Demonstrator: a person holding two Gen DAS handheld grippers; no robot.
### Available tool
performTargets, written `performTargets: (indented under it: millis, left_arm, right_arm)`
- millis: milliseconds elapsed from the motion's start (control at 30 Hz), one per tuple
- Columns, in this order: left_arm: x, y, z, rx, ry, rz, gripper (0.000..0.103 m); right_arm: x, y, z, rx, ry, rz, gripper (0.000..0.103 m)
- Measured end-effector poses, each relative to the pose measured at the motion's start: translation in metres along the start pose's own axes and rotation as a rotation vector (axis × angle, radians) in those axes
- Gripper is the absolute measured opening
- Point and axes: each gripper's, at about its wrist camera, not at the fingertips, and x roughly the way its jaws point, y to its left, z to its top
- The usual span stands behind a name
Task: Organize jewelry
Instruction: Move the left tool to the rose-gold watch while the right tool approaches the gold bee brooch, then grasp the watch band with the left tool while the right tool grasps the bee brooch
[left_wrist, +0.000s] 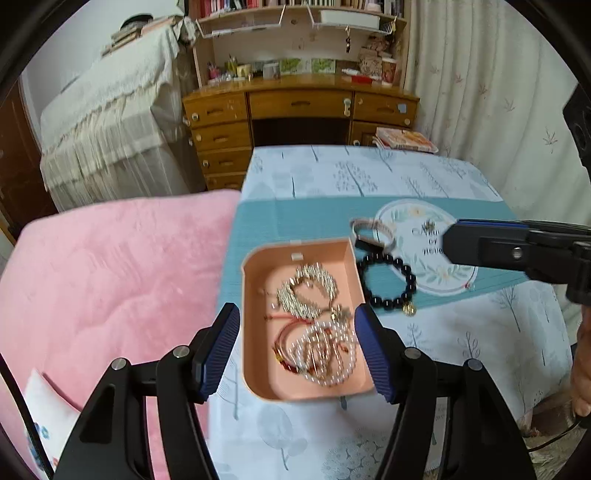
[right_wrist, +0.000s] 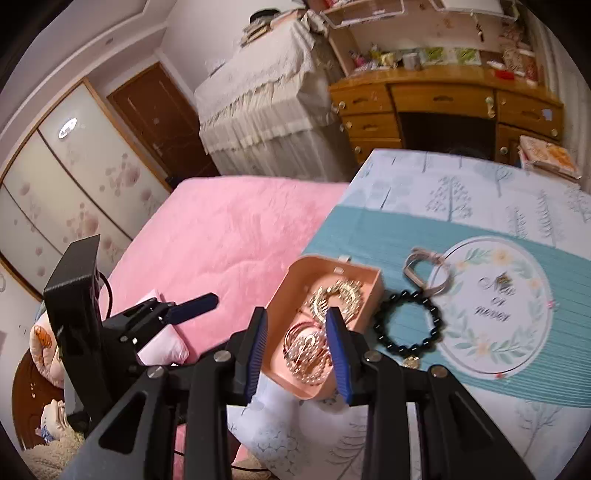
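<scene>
An open peach jewelry box (left_wrist: 255, 295) (right_wrist: 295, 280) sits on the teal mat. It holds a gold fringed piece (left_wrist: 308, 291) (right_wrist: 338, 297), a red cord bracelet (left_wrist: 286, 334) and a pearl strand (left_wrist: 325, 354) (right_wrist: 308, 354). A black bead bracelet (left_wrist: 388, 284) (right_wrist: 408, 321) with a gold charm and a beige strap (left_wrist: 371, 232) (right_wrist: 421, 269) lie on the mat right of the box. My left gripper (left_wrist: 297, 354) is open above the box's near end. My right gripper (right_wrist: 297, 354) is open and empty over the box; it also shows in the left wrist view (left_wrist: 480, 247).
The teal mat (right_wrist: 369, 229) lies on a tree-print cloth (left_wrist: 332, 173). A pink blanket (left_wrist: 110, 277) lies to the left. A wooden desk (left_wrist: 295, 107) and a draped cabinet stand beyond. A book (left_wrist: 404, 138) rests at the far right edge.
</scene>
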Motion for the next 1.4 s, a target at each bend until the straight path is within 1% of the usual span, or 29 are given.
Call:
performTargets:
  millis: [200, 300, 400, 533, 600, 700, 800, 867, 1067, 1133, 1200, 1333, 1367, 1400]
  left_arm:
    - [-0.007, -0.011, 0.031, 0.04, -0.016, -0.012, 0.063]
    - [-0.003, -0.021, 0.048, 0.053, -0.01, -0.031, 0.063]
    - [0.008, -0.031, 0.067, 0.048, 0.011, -0.06, 0.063]
    - [0.036, -0.048, 0.09, 0.054, 0.053, -0.089, 0.063]
    - [0.053, -0.055, 0.097, 0.067, 0.071, -0.085, 0.063]
    - [0.087, -0.067, 0.109, 0.078, 0.119, -0.074, 0.063]
    - [0.119, -0.074, 0.115, 0.084, 0.16, -0.057, 0.063]
    - [0.14, -0.078, 0.117, 0.086, 0.192, -0.059, 0.063]
    - [0.195, -0.086, 0.114, 0.075, 0.29, -0.059, 0.058]
    - [0.21, -0.086, 0.113, 0.07, 0.316, -0.052, 0.056]
    - [0.221, -0.085, 0.112, 0.064, 0.337, -0.052, 0.056]
    - [0.238, -0.086, 0.11, 0.06, 0.368, -0.055, 0.055]
    - [0.241, -0.086, 0.109, 0.062, 0.372, -0.054, 0.054]
    - [0.245, -0.087, 0.109, 0.063, 0.379, -0.056, 0.05]
  right_arm:
    - [-0.033, -0.019, 0.017, 0.036, -0.053, -0.053, 0.033]
    - [-0.046, -0.032, 0.026, 0.056, -0.073, -0.1, 0.033]
    - [-0.055, -0.048, 0.033, 0.072, -0.079, -0.149, 0.033]
    - [-0.054, -0.077, 0.039, 0.102, -0.061, -0.224, 0.033]
    - [-0.05, -0.094, 0.041, 0.126, -0.046, -0.248, 0.033]
    - [-0.038, -0.123, 0.041, 0.179, -0.015, -0.268, 0.033]
    - [-0.021, -0.151, 0.038, 0.218, 0.02, -0.292, 0.033]
    - [-0.008, -0.165, 0.035, 0.226, 0.05, -0.291, 0.033]
    - [0.033, -0.189, 0.031, 0.181, 0.151, -0.291, 0.033]
    - [0.049, -0.195, 0.03, 0.154, 0.188, -0.304, 0.033]
    - [0.063, -0.201, 0.028, 0.134, 0.216, -0.328, 0.033]
    - [0.082, -0.211, 0.027, 0.115, 0.251, -0.332, 0.033]
    - [0.087, -0.211, 0.026, 0.102, 0.255, -0.343, 0.033]
    - [0.09, -0.212, 0.026, 0.09, 0.259, -0.351, 0.033]
